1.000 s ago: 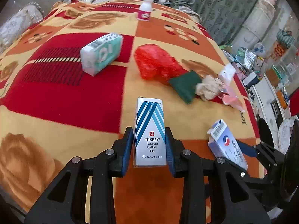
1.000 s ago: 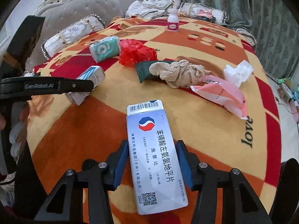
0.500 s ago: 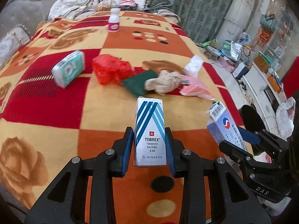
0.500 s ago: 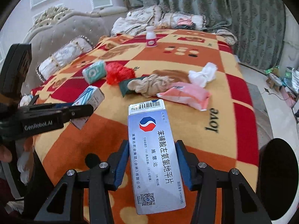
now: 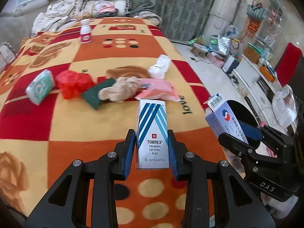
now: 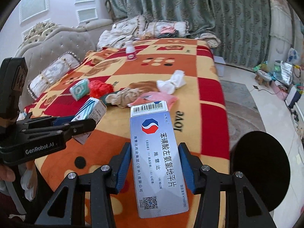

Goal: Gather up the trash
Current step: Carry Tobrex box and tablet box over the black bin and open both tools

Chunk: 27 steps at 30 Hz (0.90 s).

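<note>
Green patterned curtains behind bed — tufted grey headboard, pale tiled floor.

The white-and-blue eye-drop box reads "TOBREX", "Tobramycin Eye Drops", "5 ml", "NOVARTIS". The silver tablet box carries 苯磺酸左氨氯地平片, 施慧达 and a barcode. The blanket says "love" near its right edge. Gripper bodies are marked too — "GenRobot.AI" on the left gripper, "DAS" on the right gripper.

Small bottle label illegible.
</note>
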Each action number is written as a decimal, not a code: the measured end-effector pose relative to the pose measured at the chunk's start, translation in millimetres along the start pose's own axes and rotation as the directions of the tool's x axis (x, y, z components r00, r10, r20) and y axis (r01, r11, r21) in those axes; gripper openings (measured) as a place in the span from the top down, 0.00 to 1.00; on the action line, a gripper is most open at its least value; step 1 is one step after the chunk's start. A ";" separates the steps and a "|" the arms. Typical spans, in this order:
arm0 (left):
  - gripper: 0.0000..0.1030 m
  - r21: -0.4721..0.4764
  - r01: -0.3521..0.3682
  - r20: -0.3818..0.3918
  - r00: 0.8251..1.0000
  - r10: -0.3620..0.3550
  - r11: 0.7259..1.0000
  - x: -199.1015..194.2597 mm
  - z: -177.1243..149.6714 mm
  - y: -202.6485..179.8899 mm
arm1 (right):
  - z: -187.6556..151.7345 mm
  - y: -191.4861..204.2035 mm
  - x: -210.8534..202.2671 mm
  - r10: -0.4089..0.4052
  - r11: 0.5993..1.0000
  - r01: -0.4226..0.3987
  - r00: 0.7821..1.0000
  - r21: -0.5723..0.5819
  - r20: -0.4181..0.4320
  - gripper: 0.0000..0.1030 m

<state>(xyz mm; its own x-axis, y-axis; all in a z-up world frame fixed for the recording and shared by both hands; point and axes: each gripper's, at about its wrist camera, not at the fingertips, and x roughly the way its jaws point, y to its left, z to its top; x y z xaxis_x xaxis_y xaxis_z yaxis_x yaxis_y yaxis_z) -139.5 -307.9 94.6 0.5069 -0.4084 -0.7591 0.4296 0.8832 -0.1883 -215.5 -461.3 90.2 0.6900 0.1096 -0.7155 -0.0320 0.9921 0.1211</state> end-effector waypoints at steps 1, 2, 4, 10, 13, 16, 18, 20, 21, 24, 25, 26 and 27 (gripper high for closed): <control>0.70 0.006 0.005 -0.002 1.000 -0.005 1.000 0.9 0.5 -4.7 | -0.6 -2.9 -2.4 -0.005 1.000 0.005 1.000 0.005 0.003 0.53; 0.70 0.013 0.010 -0.003 1.000 -0.010 1.000 2.8 1.5 -8.9 | -1.2 -7.9 -5.3 -0.014 1.000 0.014 1.000 0.013 0.007 0.53; 0.70 0.030 0.023 -0.005 1.000 -0.023 0.999 6.2 3.4 -19.8 | -1.9 -15.6 -9.3 -0.028 0.999 0.027 1.000 0.028 0.013 0.53; 0.70 0.069 0.057 -0.025 0.998 -0.055 0.996 17.6 8.6 -47.5 | -7.3 -38.6 -18.4 -0.062 0.996 0.061 0.998 0.068 0.014 0.53; 0.70 0.085 0.073 -0.040 0.997 -0.070 0.994 24.7 10.2 -58.7 | -10.0 -50.8 -22.9 -0.077 0.993 0.075 0.997 0.090 0.017 0.53; 0.70 0.100 0.088 -0.051 0.995 -0.083 0.991 30.0 12.1 -70.4 | -13.4 -64.6 -26.4 -0.095 0.989 0.093 0.995 0.112 0.014 0.53; 0.70 0.110 0.099 -0.057 0.994 -0.093 0.989 33.6 14.1 -78.8 | -15.1 -72.0 -28.4 -0.106 0.987 0.104 0.994 0.122 0.012 0.53; 0.70 0.117 0.107 -0.061 0.993 -0.100 0.987 35.8 15.6 -84.4 | -16.1 -80.4 -30.4 -0.117 0.984 0.114 0.993 0.135 0.013 0.53; 0.70 0.120 0.111 -0.063 0.993 -0.104 0.987 37.4 16.3 -87.6 | -17.0 -86.6 -32.4 -0.125 0.982 0.121 0.992 0.146 0.015 0.53; 0.70 0.131 0.130 -0.077 0.990 -0.120 0.983 43.9 18.6 -99.1 | -18.9 -101.4 -34.6 -0.143 0.975 0.139 0.990 0.172 0.013 0.53; 0.70 0.137 0.137 -0.080 0.989 -0.126 0.981 45.9 19.5 -104.0 | -19.5 -105.0 -35.1 -0.148 0.974 0.144 0.989 0.177 0.011 0.53; 0.70 0.145 0.141 -0.081 0.988 -0.131 0.979 48.0 20.4 -109.3 | -20.6 -111.9 -36.3 -0.158 0.970 0.154 0.987 0.187 0.008 0.53; 0.70 0.151 0.146 -0.083 0.987 -0.135 0.978 50.1 21.6 -113.8 | -21.4 -117.0 -37.7 -0.164 0.967 0.159 0.986 0.196 0.008 0.53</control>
<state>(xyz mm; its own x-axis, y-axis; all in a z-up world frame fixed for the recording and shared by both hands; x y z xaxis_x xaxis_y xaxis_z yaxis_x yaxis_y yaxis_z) -146.9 -433.8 91.5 0.3804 -0.5030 -0.7761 0.6066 0.7691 -0.2012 -253.2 -580.2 88.3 0.6914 -0.0552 -0.7203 0.2210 0.9654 0.1382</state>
